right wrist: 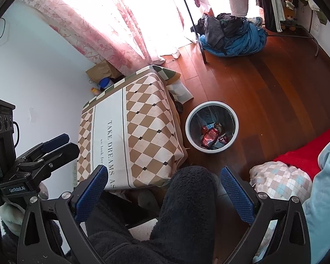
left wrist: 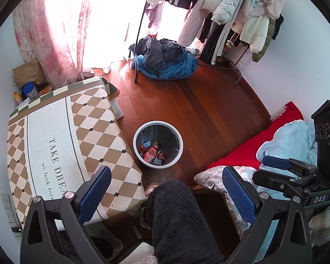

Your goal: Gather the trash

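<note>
A reddish-brown wooden floor [left wrist: 200, 101] fills the room. A tabletop under a brown-and-cream diamond-checked cloth [left wrist: 61, 136] stands beside a round grey plastic waste bin [left wrist: 158, 144], which sits on the floor holding red and blue wrappers [left wrist: 151, 153]. The left claw [left wrist: 167, 195] and right claw [right wrist: 164, 194] are both spread wide, holding nothing, above the person's dark fleece-clad legs [right wrist: 184, 209].

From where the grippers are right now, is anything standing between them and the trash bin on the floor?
The person's knee in dark fleece rises low between the fingers of both the left gripper and the right gripper, both open and empty. Beyond it only bare wood floor leads to the trash bin, beside the draped table.
</note>
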### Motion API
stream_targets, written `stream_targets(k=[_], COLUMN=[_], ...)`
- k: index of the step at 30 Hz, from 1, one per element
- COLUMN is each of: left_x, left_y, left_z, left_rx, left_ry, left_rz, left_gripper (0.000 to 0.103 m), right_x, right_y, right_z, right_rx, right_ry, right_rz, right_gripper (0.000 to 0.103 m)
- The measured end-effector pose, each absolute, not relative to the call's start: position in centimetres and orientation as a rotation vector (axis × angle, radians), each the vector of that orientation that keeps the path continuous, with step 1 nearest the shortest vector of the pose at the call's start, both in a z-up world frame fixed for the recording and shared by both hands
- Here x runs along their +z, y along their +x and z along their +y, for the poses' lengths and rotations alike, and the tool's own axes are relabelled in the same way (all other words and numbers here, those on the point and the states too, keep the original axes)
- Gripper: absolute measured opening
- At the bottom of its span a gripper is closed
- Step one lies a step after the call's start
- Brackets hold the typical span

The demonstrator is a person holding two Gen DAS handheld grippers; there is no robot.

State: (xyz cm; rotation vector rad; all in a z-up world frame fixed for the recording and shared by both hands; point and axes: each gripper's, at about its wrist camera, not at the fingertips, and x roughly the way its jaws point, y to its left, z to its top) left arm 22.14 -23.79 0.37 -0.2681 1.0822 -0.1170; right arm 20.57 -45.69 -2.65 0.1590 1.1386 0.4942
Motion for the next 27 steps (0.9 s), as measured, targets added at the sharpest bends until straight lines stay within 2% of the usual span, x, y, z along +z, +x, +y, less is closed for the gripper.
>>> stream_targets(k=[27], left_x=[-0.6], left_y=[23.5], left_z=[-23.3], left_rx=[-0.133], left_ry=[-0.294], left_rz=[1.113], left_gripper=[0.103], right_x=[-2.9], right_y=[22.0], right_z=[-45.3], right_rx=[0.517], right_ry=[0.15], right_rz=[1.172], right_gripper=[0.103])
